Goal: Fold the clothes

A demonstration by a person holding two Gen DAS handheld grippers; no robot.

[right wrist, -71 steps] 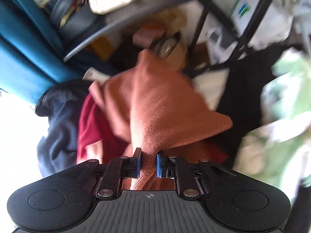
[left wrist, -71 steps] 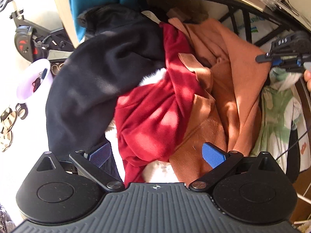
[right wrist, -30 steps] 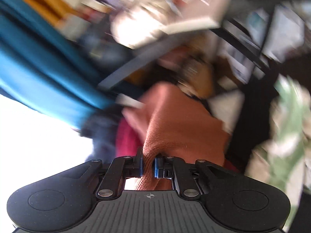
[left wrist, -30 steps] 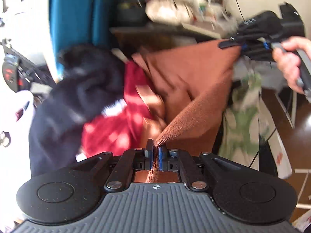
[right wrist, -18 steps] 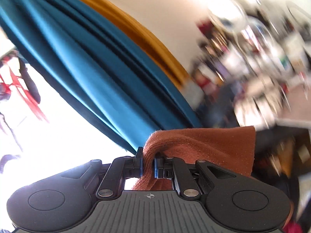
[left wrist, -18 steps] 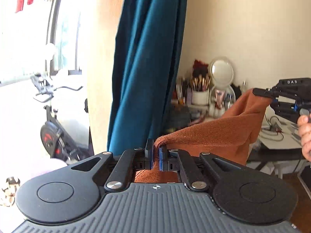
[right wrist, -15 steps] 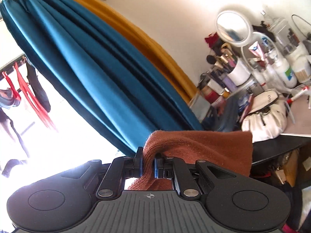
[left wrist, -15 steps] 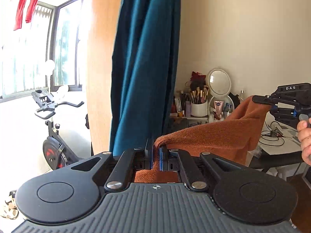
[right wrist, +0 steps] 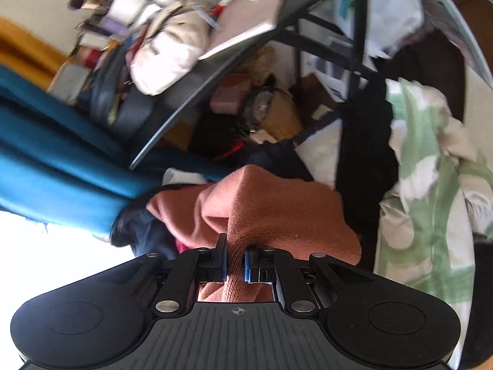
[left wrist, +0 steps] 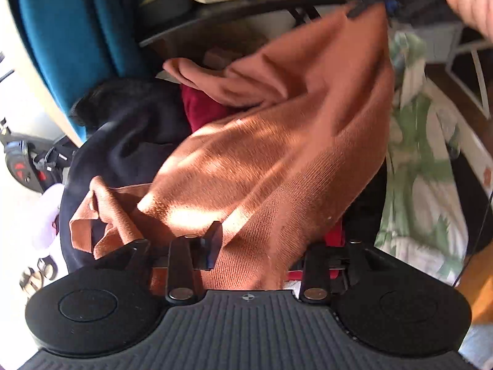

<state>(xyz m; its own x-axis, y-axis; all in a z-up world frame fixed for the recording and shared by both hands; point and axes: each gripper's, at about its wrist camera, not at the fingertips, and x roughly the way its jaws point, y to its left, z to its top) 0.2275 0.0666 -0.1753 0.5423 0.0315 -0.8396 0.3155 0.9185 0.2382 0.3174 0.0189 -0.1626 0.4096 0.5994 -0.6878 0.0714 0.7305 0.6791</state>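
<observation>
The left gripper (left wrist: 274, 246) has just been opening; its jaws stand apart with the rust-brown sweater (left wrist: 277, 141) lying loosely between them. The right gripper (right wrist: 235, 262) is clamped on a sweater corner (raised above the clothes pile). Beyond: dark garment (left wrist: 129, 129), teal curtain (left wrist: 71, 30).

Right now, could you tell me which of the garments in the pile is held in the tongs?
The rust-orange knit garment: the right tongs pinch a fold of it, while the black garment, the dark red one and the green-and-white one lie untouched.
</observation>
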